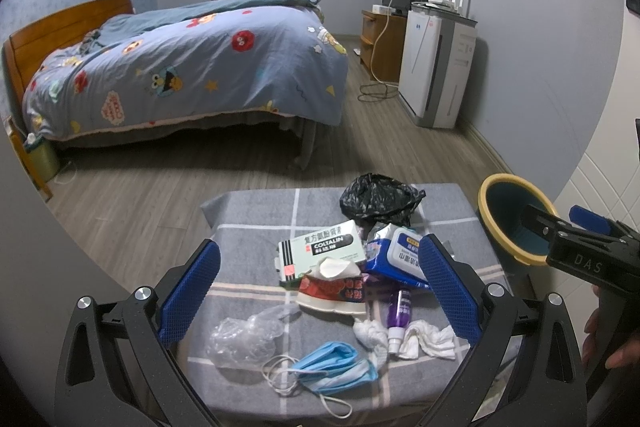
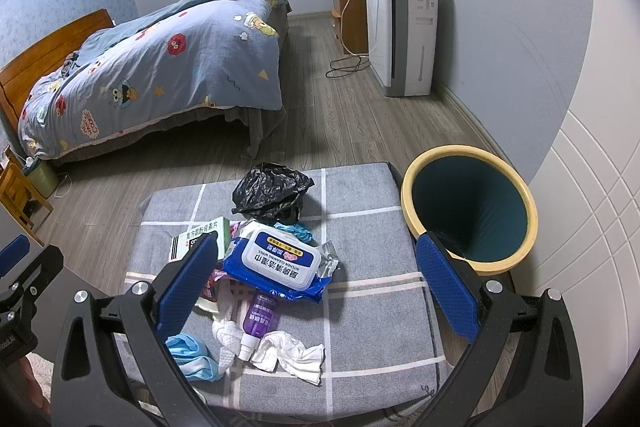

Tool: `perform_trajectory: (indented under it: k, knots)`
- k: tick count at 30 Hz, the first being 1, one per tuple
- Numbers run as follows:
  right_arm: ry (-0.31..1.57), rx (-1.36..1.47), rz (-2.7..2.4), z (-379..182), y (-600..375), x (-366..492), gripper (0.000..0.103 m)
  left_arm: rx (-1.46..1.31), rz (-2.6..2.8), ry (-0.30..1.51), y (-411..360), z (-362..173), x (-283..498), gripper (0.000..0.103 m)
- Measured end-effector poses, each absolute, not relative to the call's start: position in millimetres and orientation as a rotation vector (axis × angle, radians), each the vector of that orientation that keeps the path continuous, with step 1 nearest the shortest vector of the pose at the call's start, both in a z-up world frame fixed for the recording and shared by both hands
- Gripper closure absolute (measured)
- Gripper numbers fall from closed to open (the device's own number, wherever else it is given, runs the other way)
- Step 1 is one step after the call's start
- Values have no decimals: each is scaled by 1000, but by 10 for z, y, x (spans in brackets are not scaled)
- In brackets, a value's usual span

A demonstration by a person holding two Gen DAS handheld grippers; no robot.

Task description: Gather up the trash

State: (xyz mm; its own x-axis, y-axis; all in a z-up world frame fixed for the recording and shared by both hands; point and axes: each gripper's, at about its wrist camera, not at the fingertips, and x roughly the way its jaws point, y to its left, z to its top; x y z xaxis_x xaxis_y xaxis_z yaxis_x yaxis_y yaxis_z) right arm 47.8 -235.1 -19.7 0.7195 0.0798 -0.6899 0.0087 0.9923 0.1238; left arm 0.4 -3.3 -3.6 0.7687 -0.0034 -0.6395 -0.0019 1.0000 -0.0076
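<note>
While nothing yet shows inside the bin, the whole job looks to lie ahead.

Trash: a heap on the grey checked desk (image 2: 360, 307), all of it apparently uncollected.
Far end of heap: a crumpled black plastic bag (image 2: 272, 193).
Middle: a blue wet-wipes pack (image 2: 276, 263) lying partly over a purple spray bottle (image 2: 258, 315); left of it a green-and-white medicine box (image 1: 320, 247) and a red-and-white tissue pack (image 1: 334, 285).
Near end: white crumpled tissues (image 2: 292, 351), a blue face mask (image 1: 336, 367) and, to the left, a clear plastic wrapper (image 1: 244, 341).
Bin: a yellow-rimmed trash bin (image 2: 472, 207) with a dark teal inside, standing just beside the desk's right edge; what I can see of its inside holds no trash.
Left gripper (image 1: 320, 295): fingers spread wide, holding nothing, framing the middle of the heap from above.
Right gripper (image 2: 318, 287): fingers likewise apart and empty, poised over the right part of the heap, its right finger near the bin's rim.
Progress: by my judgement none; every piece is left to pick up and drop in.
Surroundings: a bed (image 1: 192, 67) with a cartoon quilt farther off on the left, wooden floor between.
</note>
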Motion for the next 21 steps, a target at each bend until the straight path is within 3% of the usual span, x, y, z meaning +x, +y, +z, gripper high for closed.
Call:
perform_trajectory:
  k: [21]
  knots:
    - [773, 122, 52, -253, -2384, 613, 5, -32, -18, 717, -113, -258, 67, 5]
